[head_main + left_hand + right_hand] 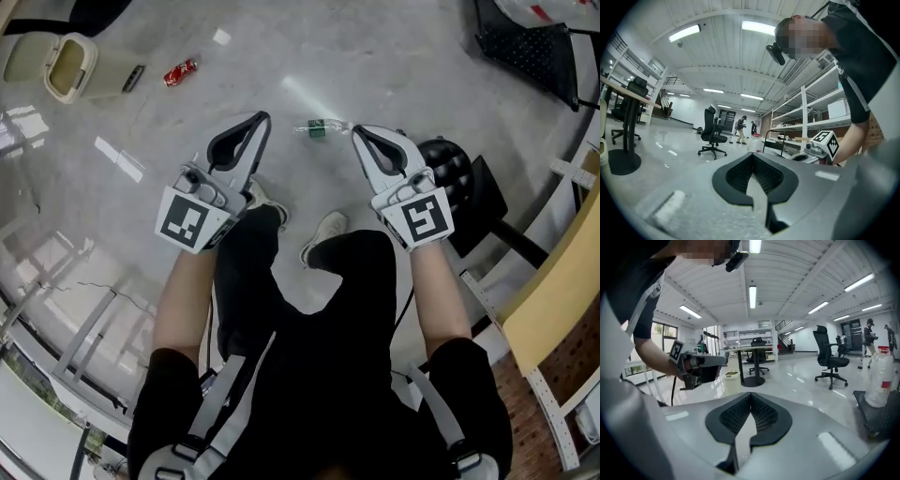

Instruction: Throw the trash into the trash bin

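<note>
Ceiling strip lights [752,296] give you bright, even light, with pale glare streaks on the glossy floor [309,94]. Both gripper views bulge and darken toward their rims, and the left tongs [752,155] go soft nearest the lens.

I hold my left gripper [265,118] and right gripper [355,132] over the grey floor [394,66], jaws together. A clear plastic bottle [321,127] lies between their tips. Far left are a red can [180,71] and a beige trash bin [67,66].

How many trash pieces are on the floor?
2: a crushed red can beside the beige trash bin, a clear plastic bottle ahead of the white shoes; others may be hidden.
</note>
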Action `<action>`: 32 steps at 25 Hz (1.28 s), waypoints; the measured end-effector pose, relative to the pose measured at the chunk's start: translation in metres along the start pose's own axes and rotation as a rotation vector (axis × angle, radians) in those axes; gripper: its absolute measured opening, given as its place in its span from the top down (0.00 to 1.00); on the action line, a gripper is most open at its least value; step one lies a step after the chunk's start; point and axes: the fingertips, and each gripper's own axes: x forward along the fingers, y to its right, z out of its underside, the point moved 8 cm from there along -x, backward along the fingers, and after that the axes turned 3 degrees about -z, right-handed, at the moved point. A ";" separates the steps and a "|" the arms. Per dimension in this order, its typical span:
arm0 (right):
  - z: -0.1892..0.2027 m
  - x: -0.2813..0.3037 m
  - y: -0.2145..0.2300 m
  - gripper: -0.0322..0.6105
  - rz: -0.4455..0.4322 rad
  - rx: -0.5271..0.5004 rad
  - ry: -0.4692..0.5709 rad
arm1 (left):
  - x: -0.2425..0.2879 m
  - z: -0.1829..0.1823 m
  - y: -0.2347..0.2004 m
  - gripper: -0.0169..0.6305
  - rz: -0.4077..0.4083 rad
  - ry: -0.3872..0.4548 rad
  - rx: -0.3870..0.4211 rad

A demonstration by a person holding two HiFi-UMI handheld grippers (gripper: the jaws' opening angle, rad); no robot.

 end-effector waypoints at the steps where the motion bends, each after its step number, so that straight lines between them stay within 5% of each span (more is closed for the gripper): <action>1: 0.016 0.012 0.001 0.94 -0.019 -0.020 -0.023 | 0.003 0.014 -0.006 0.97 0.009 -0.007 0.006; 5: 0.093 0.062 0.008 0.94 -0.089 -0.121 -0.058 | 0.012 0.060 -0.030 0.97 0.058 0.061 -0.004; 10: 0.182 0.125 0.015 0.94 -0.220 -0.273 -0.079 | 0.001 0.121 -0.054 0.97 0.154 0.059 0.116; 14: 0.218 0.165 0.005 0.94 -0.340 -0.395 -0.148 | -0.006 0.166 -0.068 0.97 0.158 0.062 0.103; 19: 0.244 0.193 -0.008 0.94 -0.501 -0.415 -0.293 | -0.020 0.191 -0.064 0.97 0.169 0.026 0.080; 28: 0.364 0.256 -0.026 0.51 -0.811 -0.481 -0.832 | -0.040 0.217 -0.078 0.97 0.154 0.007 0.032; 32: 0.422 0.266 -0.016 0.34 -0.825 -0.548 -1.016 | -0.052 0.228 -0.078 0.97 0.150 -0.014 0.041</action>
